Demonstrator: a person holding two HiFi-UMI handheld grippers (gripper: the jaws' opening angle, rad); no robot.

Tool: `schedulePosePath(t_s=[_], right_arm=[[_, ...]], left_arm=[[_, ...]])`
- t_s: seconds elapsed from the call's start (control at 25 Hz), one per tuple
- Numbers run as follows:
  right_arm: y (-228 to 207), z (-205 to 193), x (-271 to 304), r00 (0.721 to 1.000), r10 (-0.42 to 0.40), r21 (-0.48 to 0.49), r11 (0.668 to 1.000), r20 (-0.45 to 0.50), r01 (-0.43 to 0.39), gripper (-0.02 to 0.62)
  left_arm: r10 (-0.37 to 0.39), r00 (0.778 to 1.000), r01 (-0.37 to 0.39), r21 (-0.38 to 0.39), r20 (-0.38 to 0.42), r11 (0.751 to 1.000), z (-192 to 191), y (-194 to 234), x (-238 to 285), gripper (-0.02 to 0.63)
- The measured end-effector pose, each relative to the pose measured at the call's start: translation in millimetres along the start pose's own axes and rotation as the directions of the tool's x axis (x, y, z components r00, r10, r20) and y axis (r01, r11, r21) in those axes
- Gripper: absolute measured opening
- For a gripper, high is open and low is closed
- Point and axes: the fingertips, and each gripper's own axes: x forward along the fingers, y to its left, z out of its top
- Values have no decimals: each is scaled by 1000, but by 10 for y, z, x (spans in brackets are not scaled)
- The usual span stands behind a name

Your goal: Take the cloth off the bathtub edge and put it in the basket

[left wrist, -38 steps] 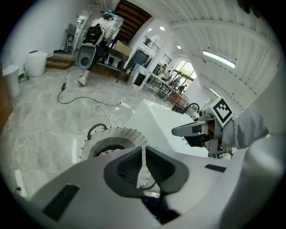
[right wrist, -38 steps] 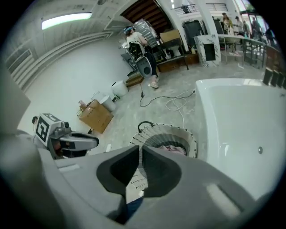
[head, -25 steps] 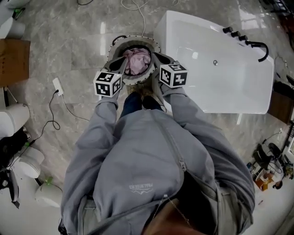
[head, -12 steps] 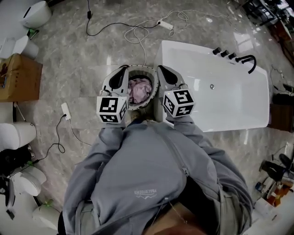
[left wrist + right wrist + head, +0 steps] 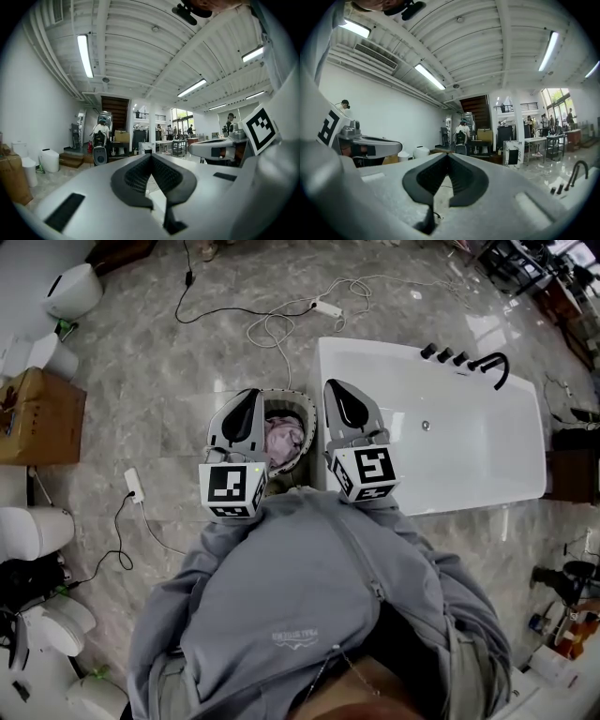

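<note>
The pink cloth lies bunched inside the round basket, which stands on the floor by the left end of the white bathtub. My left gripper hangs high over the basket's left rim, and my right gripper hangs over its right rim, next to the tub's corner. Both point level and away from me. In the left gripper view the left gripper has its jaws closed together with nothing between them. The right gripper looks the same in its own view.
A black faucet and knobs sit on the tub's far right rim. A power strip with looped cables lies on the marble floor beyond the basket. At the left are a cardboard box, a white plug adapter and toilets.
Both grippers have risen from beside the basket's rim toward the camera and levelled out. The cloth stays in the basket. The view now takes in more floor beyond the tub.
</note>
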Motion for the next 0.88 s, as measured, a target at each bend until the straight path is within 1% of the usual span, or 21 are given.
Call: schedulePosePath(t_s=[0.2, 0.56, 0.88], right_arm=[[-24, -42, -17, 1000, 3, 8, 1000, -2, -3, 5], [16, -33, 8, 1000, 19, -2, 1000, -4, -19, 5], [0, -41, 77, 1000, 14, 1, 1000, -8, -14, 5]], left_arm=[[5, 1000, -5, 15, 9, 1000, 19, -45, 30, 5], [12, 1000, -12, 29, 13, 1000, 30, 6, 16, 5], [8, 1000, -9, 32, 12, 999, 20, 60, 43, 5]])
